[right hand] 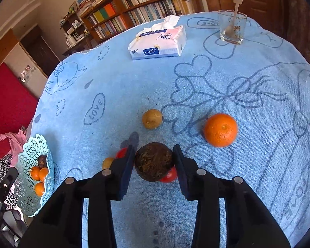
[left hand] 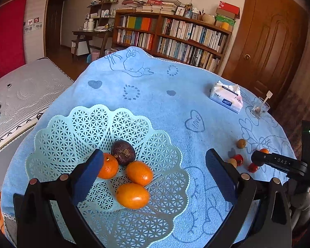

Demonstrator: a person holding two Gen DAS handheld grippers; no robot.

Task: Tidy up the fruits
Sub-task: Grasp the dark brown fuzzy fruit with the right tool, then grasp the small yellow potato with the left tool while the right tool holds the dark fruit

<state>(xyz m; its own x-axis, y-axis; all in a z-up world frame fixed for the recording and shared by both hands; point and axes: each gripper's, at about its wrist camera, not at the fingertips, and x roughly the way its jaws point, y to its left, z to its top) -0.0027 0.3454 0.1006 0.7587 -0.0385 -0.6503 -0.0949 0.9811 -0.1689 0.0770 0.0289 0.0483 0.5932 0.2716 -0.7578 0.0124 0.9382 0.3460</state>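
A matt, fuzzy blue terry cloth (right hand: 196, 95) serves as the landmark. On its left part sits a glossy pale-green plastic lattice basket (left hand: 76, 124) holding smooth, shiny orange fruits (left hand: 139, 172) and a dull, wrinkled dark fruit (left hand: 123, 152). Toward the cloth's far edge lie a glossy plastic-wrapped paper tissue pack (right hand: 158, 42) and a clear glass tumbler (right hand: 232, 26). Near the cloth's middle, a rough, matt brown fruit (right hand: 154, 164) sits between dark, ribbed, rubbery pads (right hand: 126, 171).

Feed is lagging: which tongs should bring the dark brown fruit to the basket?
Right. Its tongs already straddle the dark brown fruit; the left tongs hang open and empty over the basket.
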